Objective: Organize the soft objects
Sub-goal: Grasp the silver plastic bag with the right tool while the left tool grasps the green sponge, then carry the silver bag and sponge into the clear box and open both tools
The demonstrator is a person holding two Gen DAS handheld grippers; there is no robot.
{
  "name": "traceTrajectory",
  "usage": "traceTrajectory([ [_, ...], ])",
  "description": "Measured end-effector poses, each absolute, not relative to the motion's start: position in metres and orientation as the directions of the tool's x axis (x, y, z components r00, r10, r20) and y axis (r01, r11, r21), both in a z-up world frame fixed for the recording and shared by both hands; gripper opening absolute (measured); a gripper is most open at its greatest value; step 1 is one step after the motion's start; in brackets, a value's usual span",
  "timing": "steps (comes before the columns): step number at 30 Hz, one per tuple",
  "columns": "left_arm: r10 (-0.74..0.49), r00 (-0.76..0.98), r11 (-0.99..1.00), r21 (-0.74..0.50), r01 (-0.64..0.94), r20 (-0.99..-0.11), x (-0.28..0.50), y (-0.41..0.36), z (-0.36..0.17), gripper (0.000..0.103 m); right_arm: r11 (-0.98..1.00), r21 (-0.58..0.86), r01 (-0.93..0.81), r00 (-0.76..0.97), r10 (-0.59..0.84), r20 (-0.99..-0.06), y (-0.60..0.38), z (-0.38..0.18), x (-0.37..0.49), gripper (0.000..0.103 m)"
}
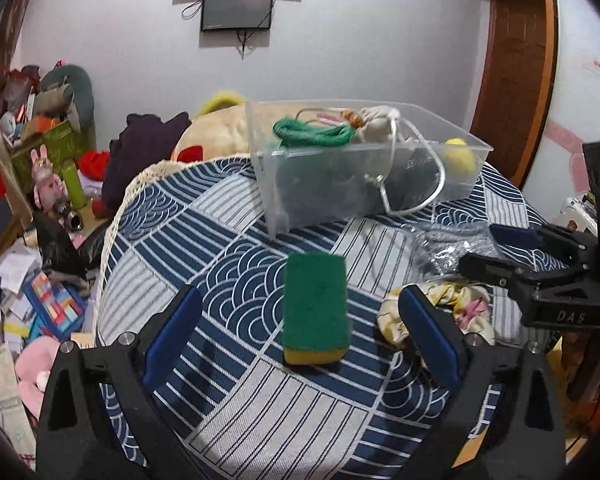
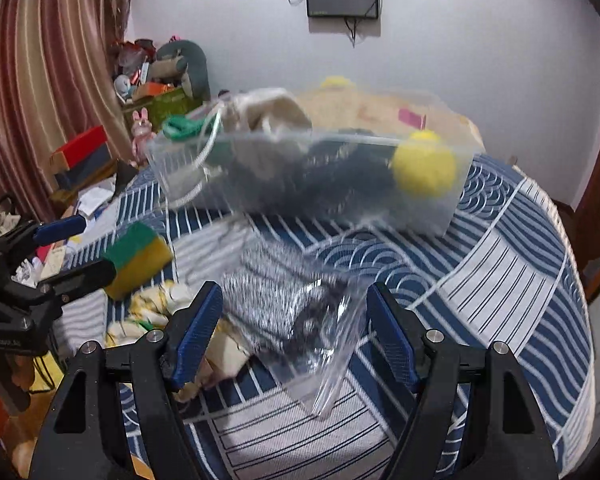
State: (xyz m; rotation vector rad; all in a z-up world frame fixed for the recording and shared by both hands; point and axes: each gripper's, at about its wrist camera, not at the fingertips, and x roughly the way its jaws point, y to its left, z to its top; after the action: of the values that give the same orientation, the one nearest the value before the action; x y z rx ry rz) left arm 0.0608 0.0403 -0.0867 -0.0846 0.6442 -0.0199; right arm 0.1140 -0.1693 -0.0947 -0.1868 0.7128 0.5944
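Observation:
A green-and-yellow sponge (image 1: pixel 315 309) lies on the blue patterned tablecloth (image 1: pixel 236 392) between the wide-open fingers of my left gripper (image 1: pixel 300 340); it also shows in the right wrist view (image 2: pixel 138 254). A grey item in a clear plastic bag (image 2: pixel 284 312) lies between the open fingers of my right gripper (image 2: pixel 294 336); it also shows in the left wrist view (image 1: pixel 452 246). A floral yellow cloth (image 1: pixel 456 308) lies beside it. A clear plastic box (image 1: pixel 364 160) behind holds a green cord (image 1: pixel 312 134), a beige pouch (image 1: pixel 376 124), a yellow ball (image 2: pixel 424 168) and dark items.
The round table's edge (image 1: pixel 108 248) drops off at the left to a floor cluttered with papers, toys and boxes (image 1: pixel 44 288). A large plush toy (image 1: pixel 216 132) lies behind the box. My right gripper shows at the right of the left wrist view (image 1: pixel 516 256).

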Motion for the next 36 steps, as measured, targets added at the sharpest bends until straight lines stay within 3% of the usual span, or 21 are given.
traceTrajectory([
  [2,-0.060,0.787,0.996,-0.093,0.003,-0.614,0.063,0.041,-0.093,0.081,0.815,0.043,-0.578,0.585,0.451,-0.674,-0.171,-0.100,0.115,0.071],
  [4,-0.076,0.771,0.995,-0.102,0.015,-0.632,0.066,0.041,-0.098,0.070,0.813,0.063,-0.579,0.580,0.465,-0.669,-0.172,-0.100,0.115,0.060],
  [6,-0.086,0.760,0.994,-0.110,0.019,-0.645,0.070,0.040,-0.103,0.055,0.807,0.087,-0.584,0.566,0.481,-0.670,-0.176,-0.098,0.116,0.041],
  [9,-0.130,0.743,0.990,-0.132,0.056,-0.656,0.072,0.038,-0.111,0.034,0.805,0.108,-0.584,0.565,0.499,-0.657,-0.186,-0.094,0.114,0.033],
  [14,-0.121,0.769,0.991,-0.118,0.060,-0.627,0.065,0.037,-0.108,0.033,0.816,0.109,-0.567,0.597,0.499,-0.628,-0.204,-0.086,0.108,0.029],
  [36,-0.063,0.895,0.997,-0.074,0.034,-0.441,0.082,0.047,-0.013,0.033,0.864,0.076,-0.497,0.754,0.474,-0.455,-0.217,-0.015,0.121,0.029],
])
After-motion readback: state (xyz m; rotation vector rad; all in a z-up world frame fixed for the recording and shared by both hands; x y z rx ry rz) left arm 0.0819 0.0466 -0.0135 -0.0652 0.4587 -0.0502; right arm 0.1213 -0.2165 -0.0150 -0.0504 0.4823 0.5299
